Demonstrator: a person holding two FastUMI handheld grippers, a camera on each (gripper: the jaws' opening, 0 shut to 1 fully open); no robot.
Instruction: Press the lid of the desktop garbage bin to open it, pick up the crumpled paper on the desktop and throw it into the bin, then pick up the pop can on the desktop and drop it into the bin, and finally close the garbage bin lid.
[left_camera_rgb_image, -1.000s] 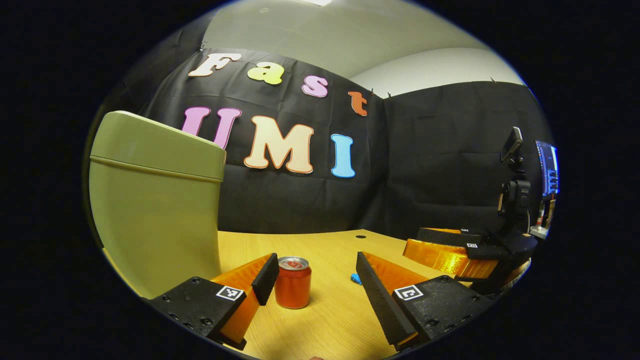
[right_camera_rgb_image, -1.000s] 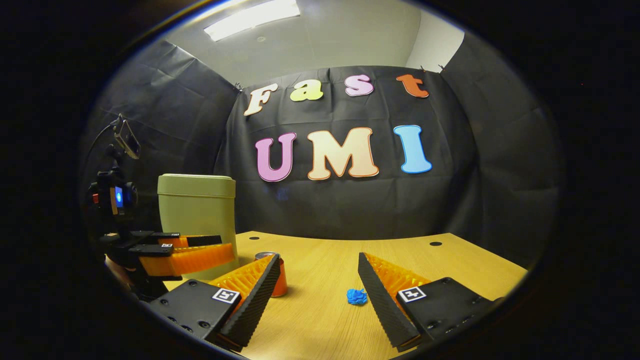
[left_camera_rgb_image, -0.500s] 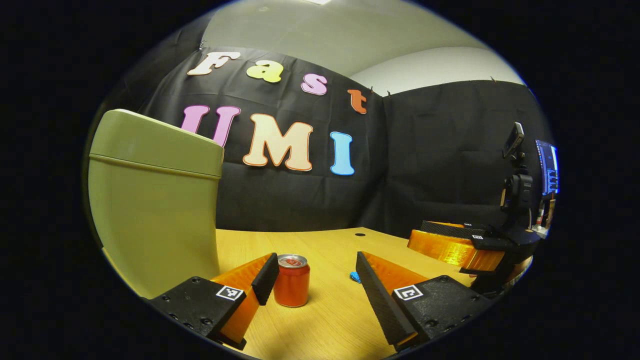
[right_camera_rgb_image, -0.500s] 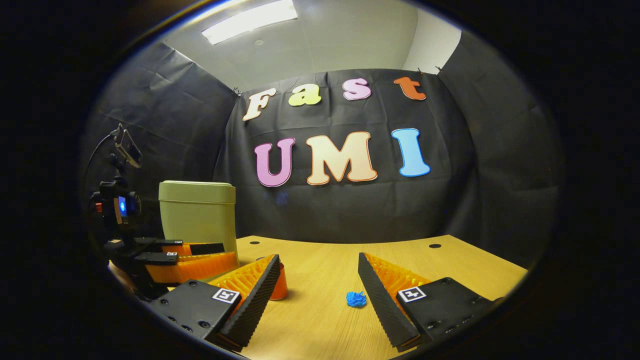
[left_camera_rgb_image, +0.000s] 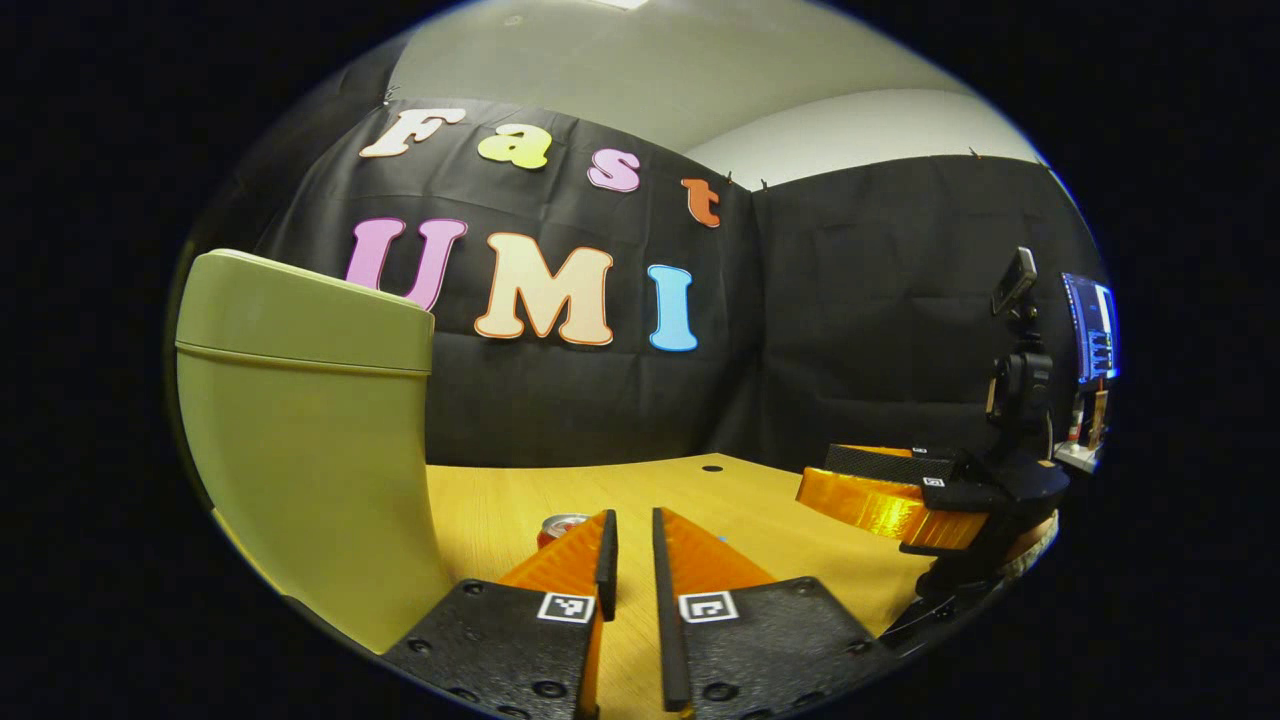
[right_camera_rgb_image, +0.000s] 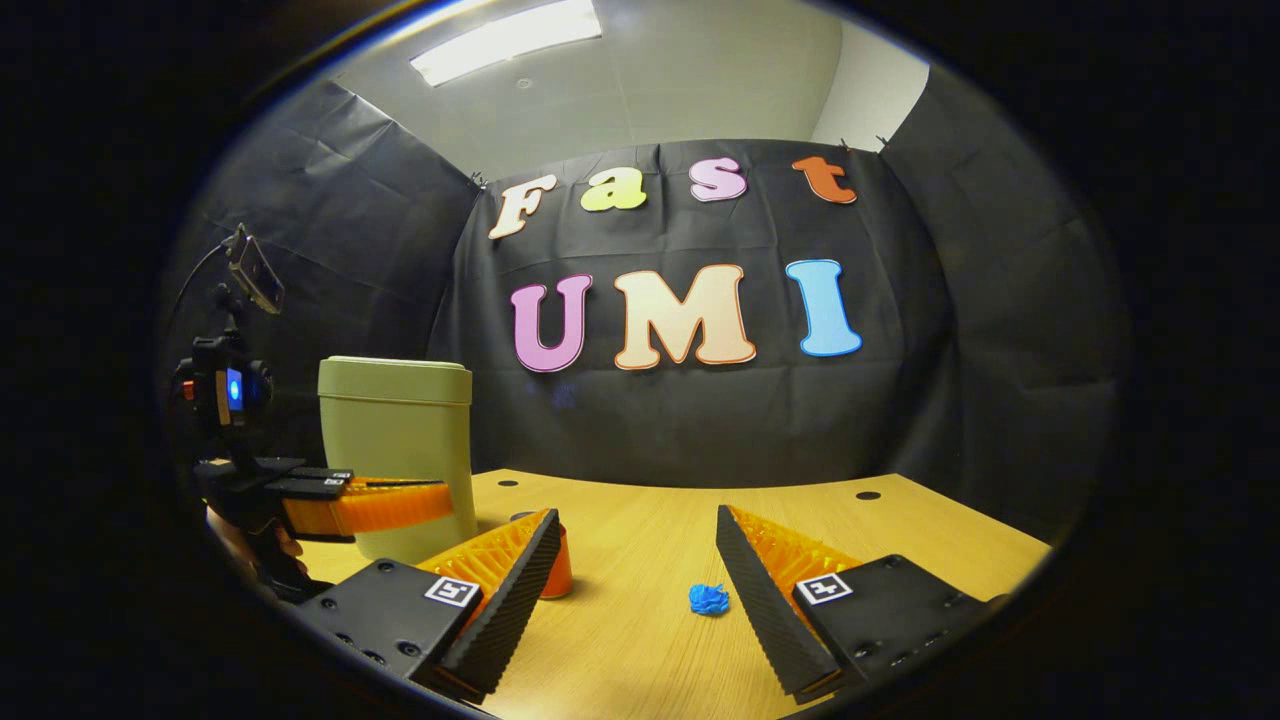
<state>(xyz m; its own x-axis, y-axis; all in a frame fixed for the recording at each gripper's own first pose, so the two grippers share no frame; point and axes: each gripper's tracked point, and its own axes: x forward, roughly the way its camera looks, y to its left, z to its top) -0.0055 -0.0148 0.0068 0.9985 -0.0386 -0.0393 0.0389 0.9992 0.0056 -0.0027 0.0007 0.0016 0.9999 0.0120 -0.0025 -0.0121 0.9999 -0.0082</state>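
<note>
The olive-green bin (left_camera_rgb_image: 310, 430) stands with its lid down, close on the left in the left gripper view. My left gripper (left_camera_rgb_image: 630, 520) is shut with nothing between its fingers, just right of the bin's wall. The red pop can (left_camera_rgb_image: 560, 525) peeks out behind its left finger. In the right gripper view the bin (right_camera_rgb_image: 400, 450) stands at the back left, and the left gripper (right_camera_rgb_image: 440, 495) hovers in front of it. My right gripper (right_camera_rgb_image: 636, 515) is open and low over the table. The can (right_camera_rgb_image: 560, 575) sits behind its left finger, and the blue crumpled paper (right_camera_rgb_image: 709, 599) lies by its right finger.
The wooden table (right_camera_rgb_image: 640, 640) has cable holes (right_camera_rgb_image: 868, 495) near its back edge. The right gripper (left_camera_rgb_image: 815, 475), with a phone mount above it, shows at the right of the left gripper view. A lit monitor (left_camera_rgb_image: 1095, 330) stands beyond it.
My left gripper's fingers have gone from wide open to shut, and it has shifted so the can is now mostly hidden behind its left finger. The right gripper has barely moved.
</note>
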